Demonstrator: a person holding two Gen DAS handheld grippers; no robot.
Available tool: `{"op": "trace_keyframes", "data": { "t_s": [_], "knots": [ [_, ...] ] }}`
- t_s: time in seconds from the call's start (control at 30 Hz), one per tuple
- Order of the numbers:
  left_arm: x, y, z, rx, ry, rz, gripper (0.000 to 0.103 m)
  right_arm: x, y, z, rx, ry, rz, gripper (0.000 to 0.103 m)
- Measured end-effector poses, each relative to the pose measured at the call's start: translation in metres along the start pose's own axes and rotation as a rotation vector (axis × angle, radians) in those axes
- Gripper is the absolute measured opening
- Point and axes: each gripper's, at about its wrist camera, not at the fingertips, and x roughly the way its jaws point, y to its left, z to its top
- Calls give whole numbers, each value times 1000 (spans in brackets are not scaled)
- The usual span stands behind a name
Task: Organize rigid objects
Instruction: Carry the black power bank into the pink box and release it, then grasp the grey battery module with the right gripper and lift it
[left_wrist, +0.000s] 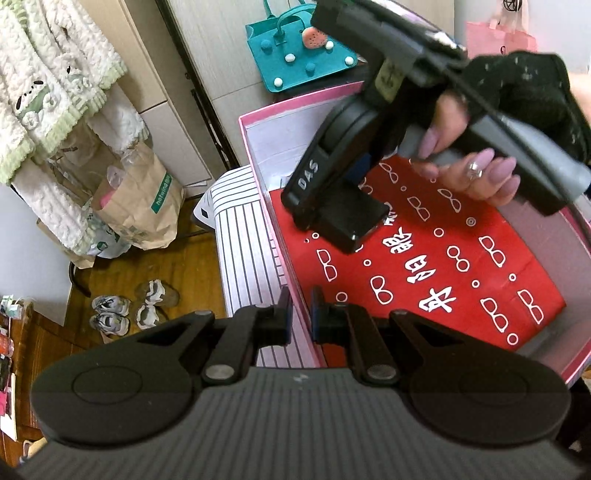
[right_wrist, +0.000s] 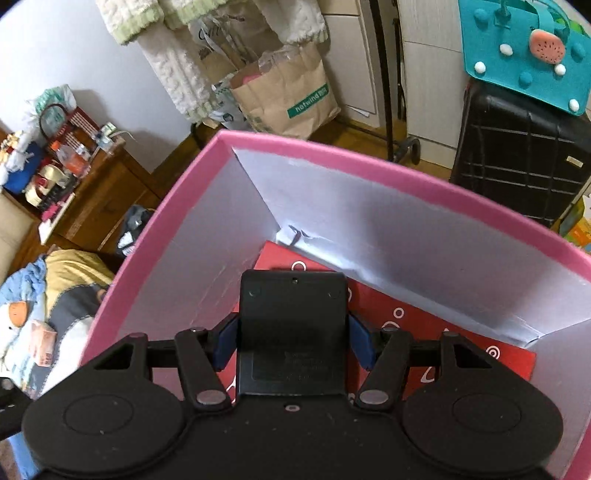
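A pink box (left_wrist: 255, 162) with white inner walls holds a flat red paper bag (left_wrist: 424, 277) printed with white glasses. My left gripper (left_wrist: 300, 317) is shut on the box's left wall, with the thin wall pinched between its blue pads. A hand holds my right gripper (left_wrist: 332, 192) over the red bag inside the box. It is shut on a black rectangular block (left_wrist: 351, 221). In the right wrist view the block (right_wrist: 293, 306) fills the right gripper (right_wrist: 293, 343), both blue pads pressing its sides, above the red bag (right_wrist: 388, 306) and inside the pink rim (right_wrist: 332, 155).
A white striped container (left_wrist: 243, 258) stands against the box's left side. A teal handbag (right_wrist: 524, 48) lies on a black suitcase (right_wrist: 517, 155) behind the box. On the wooden floor are a brown paper bag (left_wrist: 144, 206) and shoes (left_wrist: 129, 306).
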Motion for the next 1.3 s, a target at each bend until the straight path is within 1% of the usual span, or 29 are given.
{"op": "trace_keyframes", "data": {
  "t_s": [0.1,0.17,0.2,0.27,0.4,0.5,0.57,0.7,0.77,0.8,0.9,0.93,1.03,1.1,1.23,1.3],
  "knots": [
    [0,0,1,1,-1,0,9,0,2,0,-2,-40,-25,68],
    [-1,0,2,-4,-2,-2,9,-12,6,-1,-30,-77,-59,77],
    [-1,0,2,-6,-2,-4,9,-21,9,-1,-56,-94,-69,80],
    [-1,2,2,-12,-4,-9,9,-45,12,-3,-101,-127,-58,81],
    [-2,2,1,-21,-6,-18,9,-103,14,-18,-106,-194,-15,82],
    [-3,5,0,-24,-10,-26,10,-143,9,-44,-129,-239,-14,82],
    [-3,6,-1,-29,-13,-30,10,-166,1,-66,-120,-261,4,82],
    [-3,5,-1,-35,-12,-31,10,-200,-23,-113,-41,-329,64,82],
    [-3,6,1,-44,-8,-34,10,-208,-33,-135,-28,-359,37,82],
    [-3,6,1,-47,-7,-36,10,-212,-36,-148,-40,-366,0,82],
    [-4,8,0,-59,-9,-42,10,-214,-44,-178,-45,-359,-87,82],
    [-4,9,-1,-63,-11,-43,10,-215,-50,-188,-33,-349,-96,81],
    [-4,9,-2,-71,-16,-43,10,-208,-62,-210,9,-290,-102,81],
    [-4,9,-2,-77,-19,-42,10,-201,-66,-221,29,-267,-104,79],
    [-5,8,-4,-79,-28,-36,10,-181,-66,-245,34,-221,-97,78],
    [-5,8,-4,-81,-28,-37,10,-167,-64,-251,31,-198,-88,77]
  ]
}}
